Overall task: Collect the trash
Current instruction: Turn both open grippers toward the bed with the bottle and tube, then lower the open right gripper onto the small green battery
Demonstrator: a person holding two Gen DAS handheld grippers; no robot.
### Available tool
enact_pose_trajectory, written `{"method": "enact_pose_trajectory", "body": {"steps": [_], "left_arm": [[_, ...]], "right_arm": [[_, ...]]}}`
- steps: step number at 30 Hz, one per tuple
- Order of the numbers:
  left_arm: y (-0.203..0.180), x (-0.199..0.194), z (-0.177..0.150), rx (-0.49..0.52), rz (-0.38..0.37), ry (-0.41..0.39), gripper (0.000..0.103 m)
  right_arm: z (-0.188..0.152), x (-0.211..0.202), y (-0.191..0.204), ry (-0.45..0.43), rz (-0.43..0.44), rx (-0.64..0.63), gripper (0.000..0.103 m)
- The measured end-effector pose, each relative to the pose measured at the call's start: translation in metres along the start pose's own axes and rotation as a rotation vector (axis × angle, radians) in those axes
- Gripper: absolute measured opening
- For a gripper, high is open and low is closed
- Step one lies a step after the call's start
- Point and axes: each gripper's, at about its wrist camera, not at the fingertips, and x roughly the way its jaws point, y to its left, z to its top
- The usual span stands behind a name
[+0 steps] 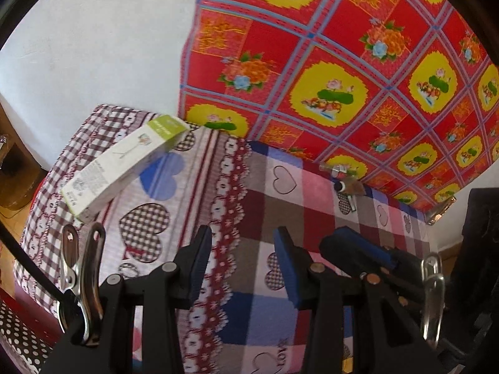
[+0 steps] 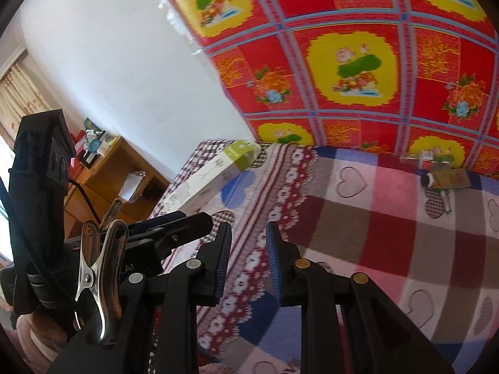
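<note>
A long white and green carton (image 1: 124, 165) (image 2: 212, 177) lies on the checked pillow at the head of the bed. Small litter sits by the red wall cloth: a clear wrapper or bottle (image 1: 338, 170) (image 2: 427, 157), a brown packet (image 1: 351, 187) (image 2: 449, 179) and a little tube (image 1: 351, 204) (image 2: 446, 201). My left gripper (image 1: 242, 233) hovers over the patchwork sheet, open, nothing between its blue pads. My right gripper (image 2: 249, 229) hangs beside it with a narrower gap, also empty. Each gripper shows in the other's view, the right gripper (image 1: 358, 246) and the left gripper (image 2: 174, 224).
The bed's heart-patterned sheet (image 1: 312, 205) fills the foreground. A red floral cloth (image 1: 343, 62) covers the wall behind it, next to bare white wall. A wooden nightstand (image 2: 103, 171) with clutter on top stands left of the bed. A dotted fabric (image 1: 18, 336) lies low left.
</note>
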Motion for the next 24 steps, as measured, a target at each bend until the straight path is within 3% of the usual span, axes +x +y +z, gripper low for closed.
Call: {"method": "enact_pose_trajectory", "body": {"steps": [24], "left_arm": [[-0.072, 0.083, -0.006, -0.066, 0.057, 0.059, 0.044]], "right_arm": [[0.018, 0.004, -0.16, 0.045, -0.123, 0.082, 0.029]]}}
